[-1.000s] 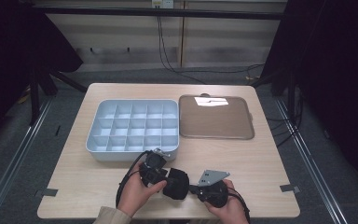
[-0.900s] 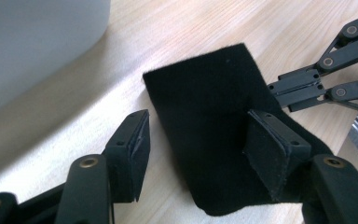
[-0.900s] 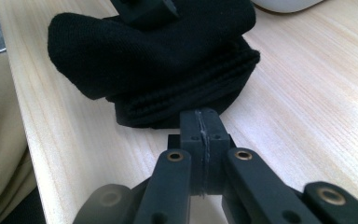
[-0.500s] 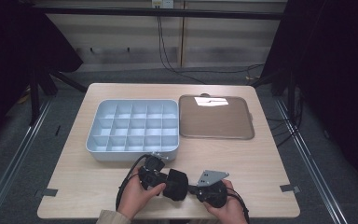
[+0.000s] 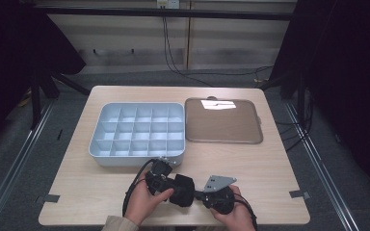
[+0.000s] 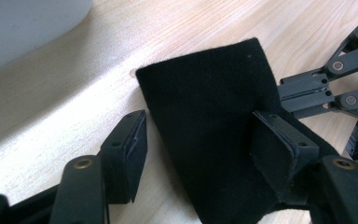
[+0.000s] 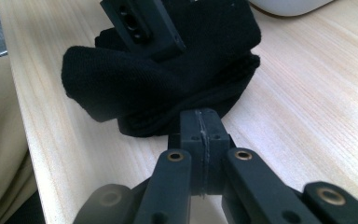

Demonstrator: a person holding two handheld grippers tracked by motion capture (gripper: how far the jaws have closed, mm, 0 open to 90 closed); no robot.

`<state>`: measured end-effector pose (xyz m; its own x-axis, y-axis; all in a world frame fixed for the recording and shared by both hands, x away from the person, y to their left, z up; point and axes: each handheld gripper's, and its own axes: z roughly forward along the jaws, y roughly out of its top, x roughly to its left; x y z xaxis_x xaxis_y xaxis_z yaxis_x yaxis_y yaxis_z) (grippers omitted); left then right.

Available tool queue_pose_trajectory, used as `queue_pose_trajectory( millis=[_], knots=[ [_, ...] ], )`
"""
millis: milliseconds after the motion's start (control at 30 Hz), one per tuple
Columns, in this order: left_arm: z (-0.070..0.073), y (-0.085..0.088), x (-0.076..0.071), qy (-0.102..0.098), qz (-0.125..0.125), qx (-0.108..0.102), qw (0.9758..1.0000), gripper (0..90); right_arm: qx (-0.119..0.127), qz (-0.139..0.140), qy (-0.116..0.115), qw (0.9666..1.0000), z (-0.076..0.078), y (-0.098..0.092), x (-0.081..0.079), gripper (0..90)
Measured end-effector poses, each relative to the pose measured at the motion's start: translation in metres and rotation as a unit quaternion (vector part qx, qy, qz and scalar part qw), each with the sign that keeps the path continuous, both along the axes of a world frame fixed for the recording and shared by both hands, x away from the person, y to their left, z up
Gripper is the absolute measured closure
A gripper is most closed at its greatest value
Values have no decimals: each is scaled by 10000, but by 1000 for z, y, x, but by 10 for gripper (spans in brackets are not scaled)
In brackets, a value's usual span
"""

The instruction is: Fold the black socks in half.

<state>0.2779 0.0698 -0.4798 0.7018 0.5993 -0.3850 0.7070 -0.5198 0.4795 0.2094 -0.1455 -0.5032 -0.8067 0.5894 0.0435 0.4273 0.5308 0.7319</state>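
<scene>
A folded black cloth lies on the wooden table near its front edge. My left gripper comes at it from the left. In the left gripper view the cloth sits between the jaws: one pad rests over it and the other pad stands just clear of its edge. My right gripper reaches in from the right, shut. In the right gripper view its pads are pressed together with the tips at the cloth's lower fold. Whether they pinch any fabric I cannot tell.
A pale blue compartment tray stands just behind the hands, its corner also in the left gripper view. To its right lies a flat brown tray. The table's front edge runs close under both hands.
</scene>
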Motion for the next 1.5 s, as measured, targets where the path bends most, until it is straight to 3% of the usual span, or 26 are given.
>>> queue_pose_trajectory(
  millis=[500,933,1133,1167,1200,1400,1500],
  knots=[
    [1,-5,1,23,-87,22,10000,359,-30,-8,-36,10000,0,1,0,900],
    [-2,-3,2,121,-21,-23,9999,324,-33,-1,-40,10000,0,1,0,900],
    [-2,-4,0,296,-31,-176,9994,445,-56,-1,-56,10000,0,1,0,900],
    [-1,-4,0,297,-34,-207,9993,494,-62,-2,-61,10000,0,2,0,900],
    [2,-4,-1,254,-126,-148,9995,604,-68,-8,-67,10000,0,2,0,900],
    [10,-8,-1,115,-232,8,9997,680,-69,-9,-99,9999,0,2,0,900],
    [16,-5,1,-52,-137,-148,9998,678,-76,14,-119,9999,0,2,0,900]
  ],
)
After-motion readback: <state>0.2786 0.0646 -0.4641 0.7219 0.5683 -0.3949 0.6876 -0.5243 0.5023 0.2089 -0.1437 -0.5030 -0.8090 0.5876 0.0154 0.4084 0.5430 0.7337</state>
